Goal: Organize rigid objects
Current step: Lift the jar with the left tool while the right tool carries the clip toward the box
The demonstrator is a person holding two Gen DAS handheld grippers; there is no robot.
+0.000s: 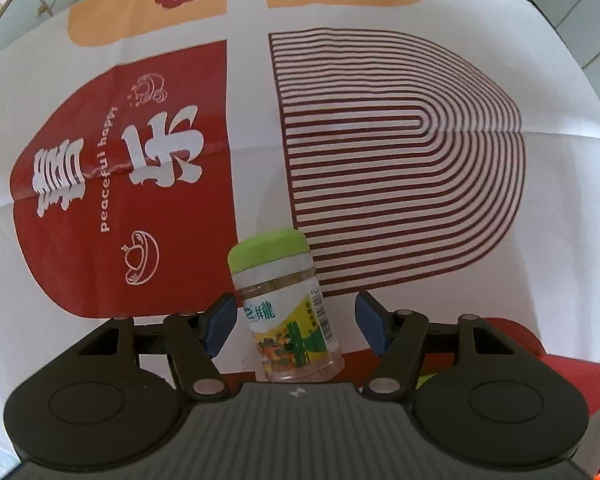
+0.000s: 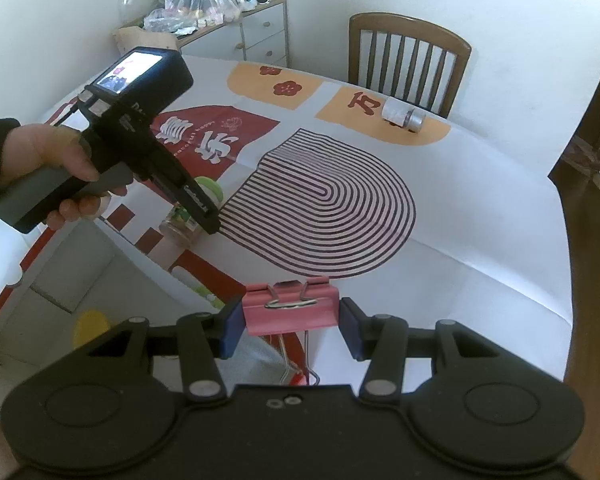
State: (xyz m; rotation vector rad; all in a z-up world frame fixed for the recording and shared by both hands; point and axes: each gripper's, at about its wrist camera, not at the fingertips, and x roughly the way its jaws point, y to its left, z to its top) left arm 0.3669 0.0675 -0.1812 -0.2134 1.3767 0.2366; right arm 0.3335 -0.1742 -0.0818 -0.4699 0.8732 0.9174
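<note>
The jar (image 1: 286,308) lies on the table (image 1: 540,200) between the left gripper's (image 1: 294,328) 2 spread pads, touching neither, nearer the left pad. Its long axis runs forward, cap away. The right gripper (image 2: 290,322) holds a clip (image 2: 290,310).

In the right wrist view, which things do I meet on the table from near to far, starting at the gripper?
Right gripper with the pink binder clip → green-capped seasoning jar → striped arch print → silver can lying down → wooden chair.
</note>
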